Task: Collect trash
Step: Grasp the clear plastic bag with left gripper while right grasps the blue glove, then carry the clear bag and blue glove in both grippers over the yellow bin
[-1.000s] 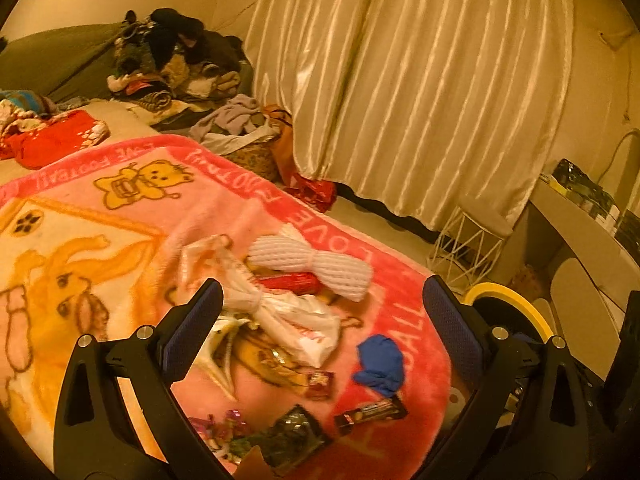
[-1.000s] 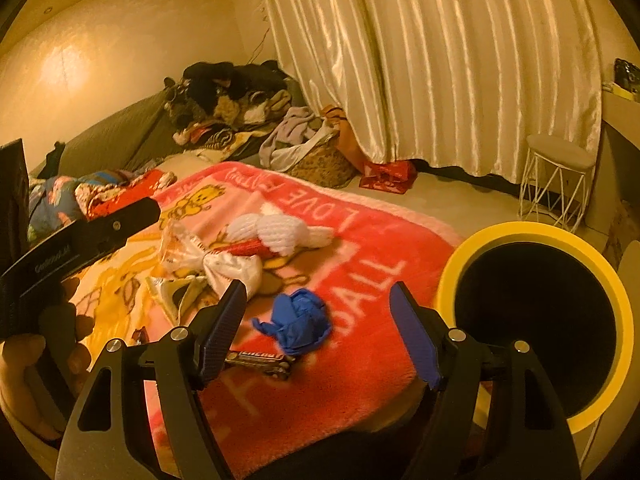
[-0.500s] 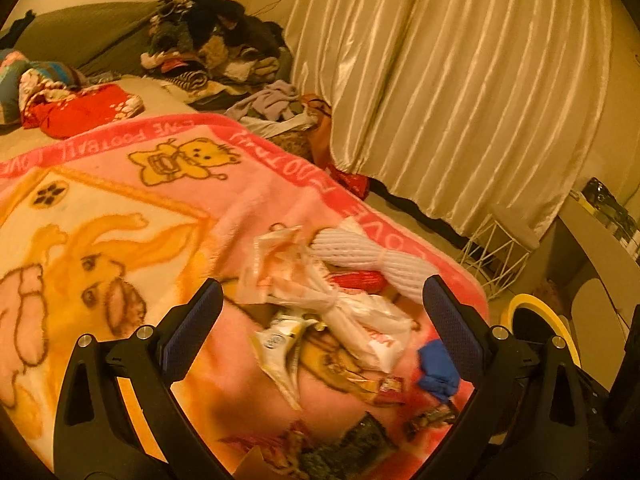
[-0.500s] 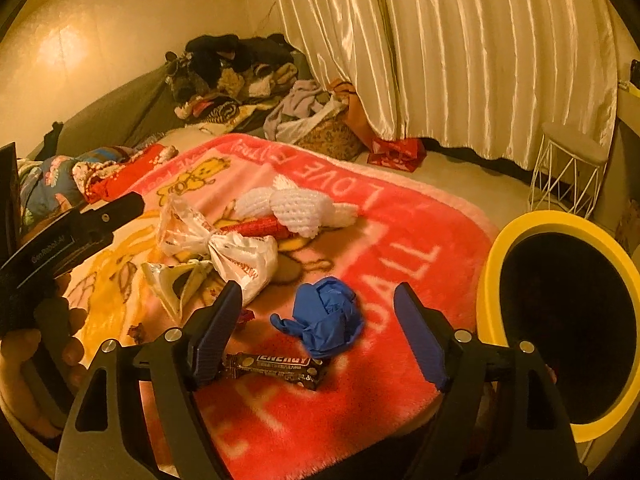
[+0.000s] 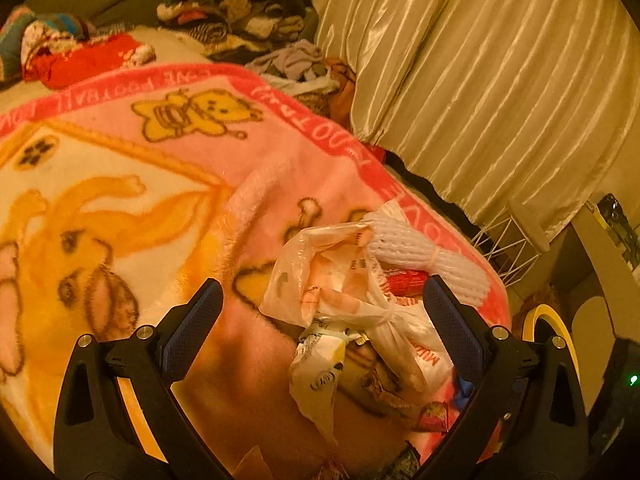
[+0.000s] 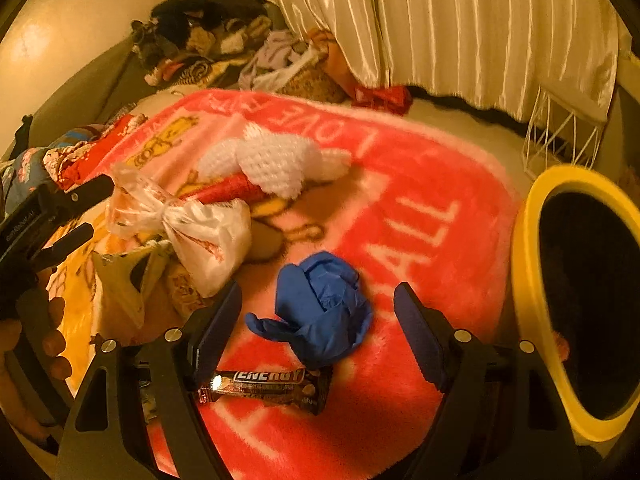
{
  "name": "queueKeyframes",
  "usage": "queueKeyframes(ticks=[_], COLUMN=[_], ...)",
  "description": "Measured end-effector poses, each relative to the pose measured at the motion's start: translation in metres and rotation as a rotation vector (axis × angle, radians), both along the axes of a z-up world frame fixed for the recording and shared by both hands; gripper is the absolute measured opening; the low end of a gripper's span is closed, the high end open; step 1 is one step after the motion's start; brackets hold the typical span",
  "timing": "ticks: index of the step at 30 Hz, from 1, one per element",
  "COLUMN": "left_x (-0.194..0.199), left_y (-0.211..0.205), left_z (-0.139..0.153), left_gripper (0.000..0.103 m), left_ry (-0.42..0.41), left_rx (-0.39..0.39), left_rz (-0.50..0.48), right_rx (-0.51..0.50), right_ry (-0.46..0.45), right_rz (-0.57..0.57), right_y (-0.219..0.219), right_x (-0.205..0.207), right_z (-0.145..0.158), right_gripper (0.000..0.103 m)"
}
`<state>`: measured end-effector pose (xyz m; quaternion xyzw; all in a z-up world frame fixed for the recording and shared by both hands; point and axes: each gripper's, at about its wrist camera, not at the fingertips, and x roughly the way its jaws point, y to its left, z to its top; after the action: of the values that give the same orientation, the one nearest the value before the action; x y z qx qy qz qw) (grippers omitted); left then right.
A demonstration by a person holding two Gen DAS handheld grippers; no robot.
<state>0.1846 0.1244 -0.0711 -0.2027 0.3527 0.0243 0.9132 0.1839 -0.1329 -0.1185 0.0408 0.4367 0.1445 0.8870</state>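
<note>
Trash lies on a pink cartoon blanket (image 6: pixel 404 184). A knotted white plastic bag (image 5: pixel 352 280) (image 6: pixel 200 232) sits beside a white foam net (image 5: pixel 424 252) (image 6: pixel 280 164) and a red wrapper (image 6: pixel 232 190). My left gripper (image 5: pixel 323 282) is open, hovering over the bag without touching it. A crumpled blue glove (image 6: pixel 324 308) lies between the fingers of my right gripper (image 6: pixel 318 287), whose jaws are closing but do not press on it. An energy bar wrapper (image 6: pixel 268 386) lies just below the glove. A pale torn wrapper (image 5: pixel 320 372) (image 6: pixel 124 276) sits under the bag.
A yellow-rimmed black bin (image 6: pixel 532 280) (image 5: pixel 556 328) stands off the blanket's right edge. Behind it are a white wire stool (image 6: pixel 560 136) and a cream curtain (image 6: pixel 460 28). Piled clothes (image 6: pixel 208 40) lie at the back. A hand (image 6: pixel 44 340) holds the left gripper at the left edge.
Both grippers have come down and closer to the blanket. The bag now fills the space between the left fingers, and the blue glove sits between the right fingers.
</note>
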Motion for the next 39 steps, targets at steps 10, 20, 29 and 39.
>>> queueKeyframes(ticks=[10, 20, 29, 39], left_x=[0.017, 0.015, -0.010, -0.036], left_y=[0.006, -0.005, -0.022, -0.026], left_z=[-0.012, -0.004, 0.026, 0.052], left_gripper=[0.088, 0.043, 0.036, 0.034], left_ry=[0.041, 0.020, -0.101, -0.174], left_rx=[-0.070, -0.049, 0.004, 0.058], left_rz=[0.020, -0.010, -0.036, -0.019], right_rx=[0.070, 0.058, 0.085, 0.116], right_ry=[0.091, -0.023, -0.151, -0.253], right_rz=[-0.002, 0.041, 0.070, 0.083], right_y=[-0.008, -0.003, -0.004, -0.007], right_x=[0.007, -0.008, -0.025, -0.042], right_z=[-0.015, 0.003, 0.021, 0.035], right_gripper=[0.026, 0.020, 0.019, 0.019])
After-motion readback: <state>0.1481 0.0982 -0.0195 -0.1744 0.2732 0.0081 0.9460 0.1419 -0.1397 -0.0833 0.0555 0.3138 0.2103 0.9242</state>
